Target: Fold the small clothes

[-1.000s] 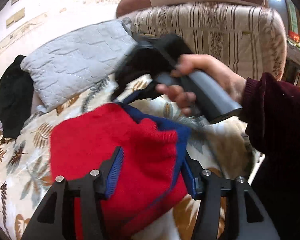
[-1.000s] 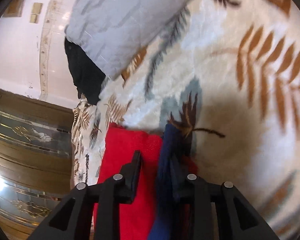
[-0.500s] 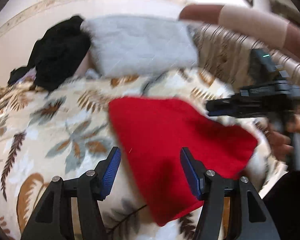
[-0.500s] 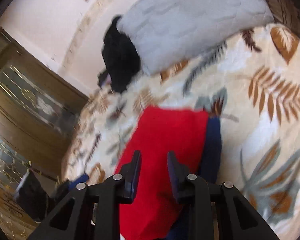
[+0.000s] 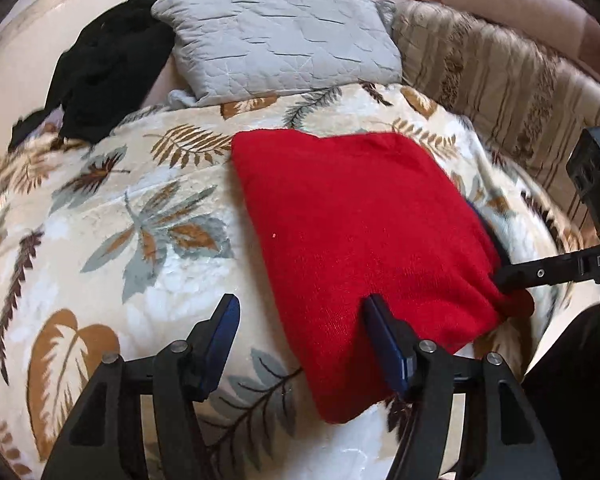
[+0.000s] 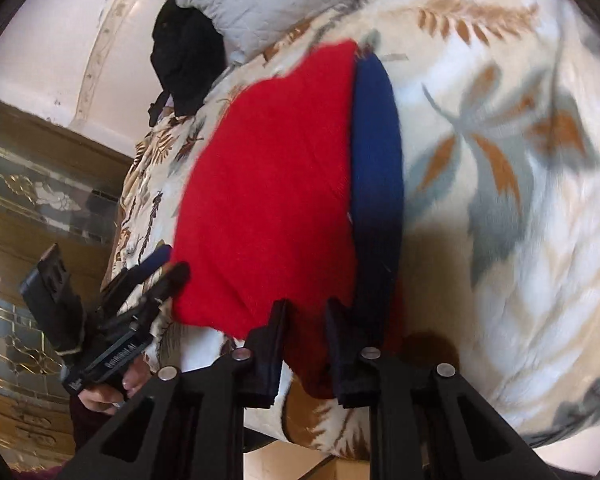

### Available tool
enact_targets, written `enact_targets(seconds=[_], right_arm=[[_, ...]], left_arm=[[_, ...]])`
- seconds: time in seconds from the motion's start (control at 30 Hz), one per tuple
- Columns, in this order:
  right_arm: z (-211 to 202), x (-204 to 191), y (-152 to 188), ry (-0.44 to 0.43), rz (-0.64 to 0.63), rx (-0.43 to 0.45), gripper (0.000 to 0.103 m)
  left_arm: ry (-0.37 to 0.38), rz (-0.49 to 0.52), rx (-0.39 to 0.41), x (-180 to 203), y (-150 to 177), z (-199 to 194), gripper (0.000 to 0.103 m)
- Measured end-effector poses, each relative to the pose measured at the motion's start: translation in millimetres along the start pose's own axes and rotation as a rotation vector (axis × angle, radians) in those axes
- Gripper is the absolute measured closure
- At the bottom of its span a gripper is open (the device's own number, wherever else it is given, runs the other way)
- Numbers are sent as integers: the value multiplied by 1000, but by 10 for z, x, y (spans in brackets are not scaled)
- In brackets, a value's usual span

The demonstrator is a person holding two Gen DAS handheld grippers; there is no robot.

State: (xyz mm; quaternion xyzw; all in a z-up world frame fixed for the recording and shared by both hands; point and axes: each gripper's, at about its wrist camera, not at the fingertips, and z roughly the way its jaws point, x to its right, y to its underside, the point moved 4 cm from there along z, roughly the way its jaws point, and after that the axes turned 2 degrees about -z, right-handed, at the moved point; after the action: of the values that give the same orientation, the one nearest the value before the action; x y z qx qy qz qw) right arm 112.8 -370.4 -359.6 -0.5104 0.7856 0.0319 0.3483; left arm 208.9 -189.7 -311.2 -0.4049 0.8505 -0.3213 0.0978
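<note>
A: Where does the garment lie?

B: The folded red knitted sweater with the dark blue band (image 5: 364,232) lies flat on the cream plush blanket printed with brown and grey leaves (image 5: 140,240), towards the near right part of the bed. In the right wrist view the blue band (image 6: 376,168) runs along its right edge.

A: And the right gripper?

B: The right gripper (image 6: 304,320) has its jaws narrow, and they have just been closing. A near corner of the red knit sits between the dark pads, and they look pressed on it. In the left wrist view its black fingers (image 5: 516,276) meet the sweater's right corner, which is bunched there.

A: The left one?

B: The left gripper (image 5: 300,316) stands wide, its jaws just having been opening. Its right blue pad (image 5: 380,332) lies over the sweater's near edge, its left pad (image 5: 224,328) over bare blanket. Nothing is clamped. From the right wrist camera it shows at the lower left, held by a hand (image 6: 112,392).

A: What lies around?

B: A grey quilted pillow (image 5: 276,40) at the head of the bed, a heap of black cloth (image 5: 104,68) touching its left side, and a beige striped upholstered headboard (image 5: 492,76) to the right. A brass-coloured glazed cabinet (image 6: 24,200) stands beyond the bed.
</note>
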Motion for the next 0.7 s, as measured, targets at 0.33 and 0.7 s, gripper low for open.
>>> enact_targets(seconds=[0.33, 0.7], right_arm=[[-379, -443, -978, 85, -115, 187, 77], [532, -56, -1458, 144, -15, 58, 78]], left_arm=[[-79, -31, 60, -122, -101, -30, 33], [-110, 8, 73, -122, -100, -5, 31]])
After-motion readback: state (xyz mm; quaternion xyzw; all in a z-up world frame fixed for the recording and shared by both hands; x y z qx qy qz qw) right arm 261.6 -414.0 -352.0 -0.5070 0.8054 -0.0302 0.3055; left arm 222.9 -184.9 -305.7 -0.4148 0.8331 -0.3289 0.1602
